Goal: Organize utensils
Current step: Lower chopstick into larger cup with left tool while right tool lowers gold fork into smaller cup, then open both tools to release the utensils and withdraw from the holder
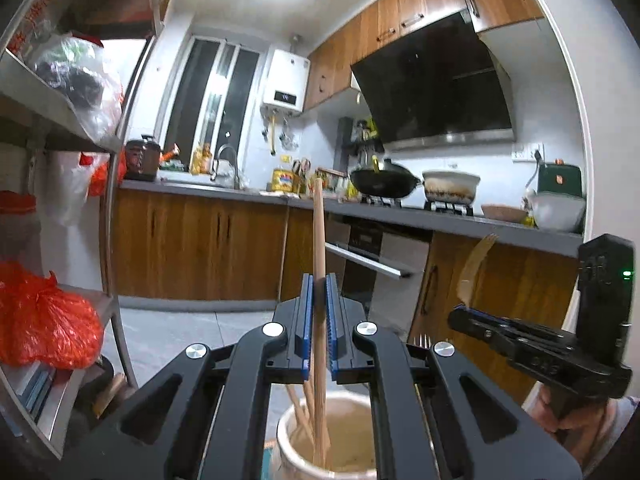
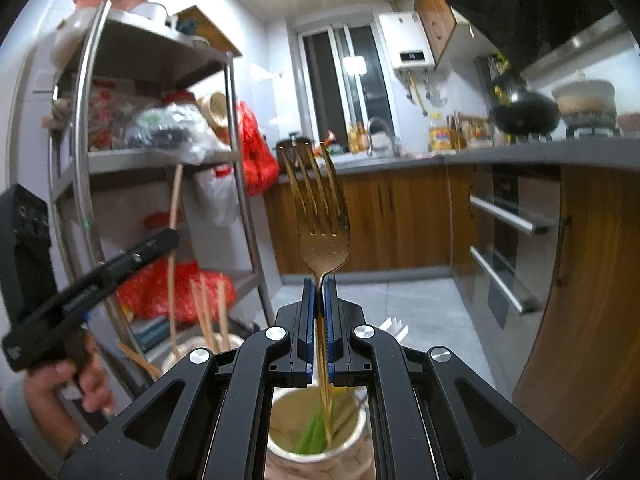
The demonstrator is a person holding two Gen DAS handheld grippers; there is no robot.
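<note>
My left gripper (image 1: 319,280) is shut on a long wooden stick (image 1: 319,232), held upright, its lower end inside a cream ceramic holder (image 1: 288,440) with other wooden sticks. My right gripper (image 2: 319,285) is shut on the neck of a gold fork (image 2: 320,208), tines up, its handle reaching down into a second pale cup (image 2: 360,428) with green-handled utensils. The right gripper (image 1: 464,312) shows in the left wrist view with the fork (image 1: 476,264). The left gripper (image 2: 170,236) shows in the right wrist view with the stick (image 2: 173,248) above the chopstick holder (image 2: 188,350).
A steel shelf rack (image 2: 236,128) with plastic bags, including red ones (image 1: 44,320), stands on the left. Wooden cabinets (image 1: 192,240) and a grey counter (image 1: 400,216) hold a wok (image 1: 384,180) and pot (image 1: 450,186). An oven with bar handles (image 2: 508,216) is on the right.
</note>
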